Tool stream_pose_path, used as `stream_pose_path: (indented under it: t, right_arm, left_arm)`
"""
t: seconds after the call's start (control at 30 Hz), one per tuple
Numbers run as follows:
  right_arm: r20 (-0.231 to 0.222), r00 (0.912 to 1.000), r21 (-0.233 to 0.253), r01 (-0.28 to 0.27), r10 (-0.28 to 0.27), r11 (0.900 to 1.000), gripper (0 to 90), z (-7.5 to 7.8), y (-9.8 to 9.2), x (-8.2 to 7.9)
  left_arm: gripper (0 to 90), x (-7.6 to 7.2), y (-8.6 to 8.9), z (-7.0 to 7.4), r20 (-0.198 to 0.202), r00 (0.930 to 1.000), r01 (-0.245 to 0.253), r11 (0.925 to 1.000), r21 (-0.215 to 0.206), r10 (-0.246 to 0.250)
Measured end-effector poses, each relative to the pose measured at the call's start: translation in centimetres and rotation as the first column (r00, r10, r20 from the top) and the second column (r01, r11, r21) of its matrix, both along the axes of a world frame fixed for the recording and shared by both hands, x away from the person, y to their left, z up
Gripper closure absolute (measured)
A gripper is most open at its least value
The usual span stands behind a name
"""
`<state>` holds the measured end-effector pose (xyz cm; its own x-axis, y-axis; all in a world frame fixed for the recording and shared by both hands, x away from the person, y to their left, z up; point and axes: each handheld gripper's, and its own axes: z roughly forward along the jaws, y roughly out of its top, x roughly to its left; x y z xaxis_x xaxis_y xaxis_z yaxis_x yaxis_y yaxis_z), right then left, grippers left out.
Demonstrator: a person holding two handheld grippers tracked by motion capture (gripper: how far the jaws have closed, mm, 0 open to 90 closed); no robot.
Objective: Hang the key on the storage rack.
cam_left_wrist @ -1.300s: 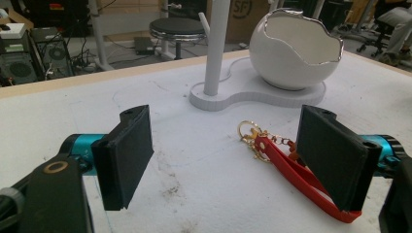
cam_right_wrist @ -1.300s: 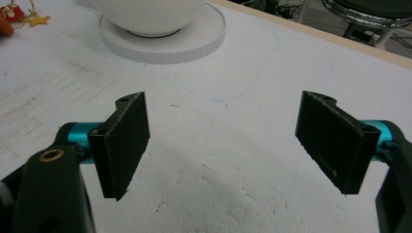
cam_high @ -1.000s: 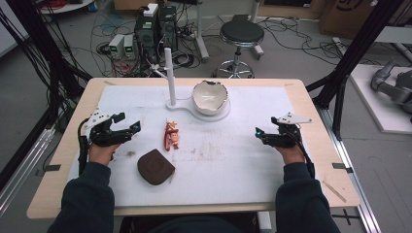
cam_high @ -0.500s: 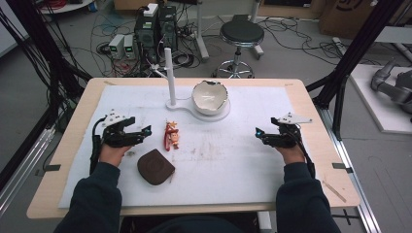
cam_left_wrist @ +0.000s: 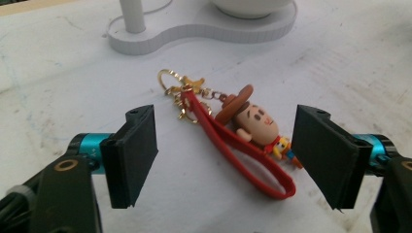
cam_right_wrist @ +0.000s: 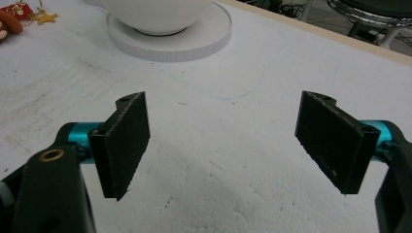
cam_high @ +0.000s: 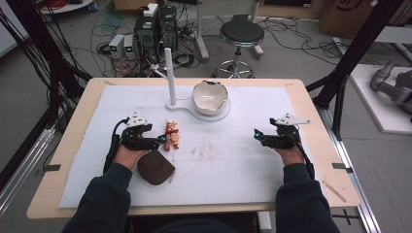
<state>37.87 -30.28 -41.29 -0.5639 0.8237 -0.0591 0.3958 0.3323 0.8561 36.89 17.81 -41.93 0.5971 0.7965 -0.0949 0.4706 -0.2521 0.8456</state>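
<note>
- While the right gripper [cam_high: 257,136] has kept its place on the right of the white mat [cam_high: 291,194], the left gripper [cam_high: 159,141] has slid in from the left, so its spread jaws now bracket the keychain [cam_high: 170,136].
- In the left gripper view the keychain [cam_left_wrist: 243,138] lies flat on the mat between the two jaws — cowboy figure toward the right jaw, red strap looping toward the camera, gold ring pointing at the white stand [cam_left_wrist: 204,26]. Neither jaw touches it yet.
- That advance suggests a pick-up is about to start; closing on the figure's body looks like the likely next step.
- Right gripper jaws are wide apart over bare mat, grasping nothing.
- A brown pouch [cam_high: 155,167] lies just beside the left hand — untouched.
</note>
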Motion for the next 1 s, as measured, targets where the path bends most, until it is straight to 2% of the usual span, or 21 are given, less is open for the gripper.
stream_pose_path:
  t: [0.07,0.1,0.17,0.2,0.27,0.37,0.4,0.47,0.57,0.67,0.7,0.77,0.83,0.9,1.0]
  right_arm:
    - [0.001,1.0000,0.000,-0.002,0.002,1.000,20.5,0.0,0.1,0.0]
    - [0.000,1.0000,-0.001,-0.001,0.001,1.000,20.5,0.0,0.1,0.0]
    - [-0.002,1.0000,-0.002,-0.001,0.001,1.000,20.5,0.0,0.2,0.0]
    - [0.002,1.0000,-0.004,-0.004,0.004,1.000,20.5,0.0,0.2,0.0]
    - [-0.001,1.0000,-0.001,-0.004,0.004,1.000,20.5,0.0,0.2,-0.1]
    - [0.005,1.0000,-0.003,-0.005,0.005,1.000,20.5,0.0,0.2,0.0]
    - [0.002,1.0000,-0.003,-0.005,0.005,1.000,20.5,0.0,0.2,0.0]
    - [0.001,1.0000,0.001,-0.003,0.003,1.000,20.5,0.0,0.2,-0.1]
    - [0.004,1.0000,0.002,-0.004,0.004,1.000,20.5,0.1,0.2,-0.2]
    - [0.002,1.0000,0.002,-0.004,0.004,1.000,20.5,0.1,0.1,-0.2]
    - [0.000,1.0000,0.003,-0.004,0.004,1.000,20.5,0.1,0.1,-0.1]
    - [0.001,1.0000,0.000,-0.004,0.004,1.000,20.5,0.1,0.2,-0.1]
    - [0.003,1.0000,-0.001,-0.007,0.007,1.000,20.5,0.1,0.1,-0.1]
    - [0.000,1.0000,0.004,-0.005,0.005,1.000,20.5,0.1,0.1,-0.2]
    - [0.001,1.0000,-0.001,-0.002,0.002,1.000,20.5,0.1,0.1,-0.1]
  left_arm:
    - [25.6,0.1,-0.3,0.1,-0.005,1.0000,-0.002,1.0000,0.000,0.002]
    - [26.9,0.3,-0.9,0.1,-0.024,0.9997,0.008,0.9996,0.027,-0.007]
    - [29.9,0.3,-1.8,0.1,-0.065,0.9976,0.028,0.9984,0.050,-0.025]
    - [31.4,0.2,-2.2,0.1,-0.072,0.9969,0.036,0.9975,0.060,-0.032]
    - [36.7,-0.1,-3.0,0.4,-0.069,0.9966,0.053,0.9942,0.094,-0.046]
    - [40.4,-0.2,-4.0,0.6,-0.065,0.9962,0.065,0.9935,0.093,-0.059]
    - [41.2,-0.1,-4.3,0.5,-0.067,0.9964,0.058,0.9933,0.100,-0.051]
    - [41.4,0.3,-4.9,0.2,-0.098,0.9942,0.057,0.9898,0.130,-0.045]
    - [46.9,0.7,-5.8,-0.3,-0.158,0.9868,0.058,0.9894,0.133,-0.036]
    - [47.9,0.9,-6.2,-0.3,-0.172,0.9851,0.032,0.9857,0.165,-0.003]
    - [47.9,1.1,-6.2,-0.3,-0.180,0.9837,0.024,0.9831,0.182,0.010]
    - [44.5,1.3,-6.3,-0.5,-0.184,0.9815,-0.005,0.9685,0.249,0.052]
    - [42.4,1.7,-6.1,-1.0,-0.202,0.9764,-0.016,0.9589,0.283,0.076]
    - [43.4,1.9,-5.9,-1.0,-0.209,0.9748,-0.022,0.9643,0.264,0.079]
    - [44.1,2.3,-5.9,-0.9,-0.214,0.9732,-0.023,0.9616,0.274,0.084]
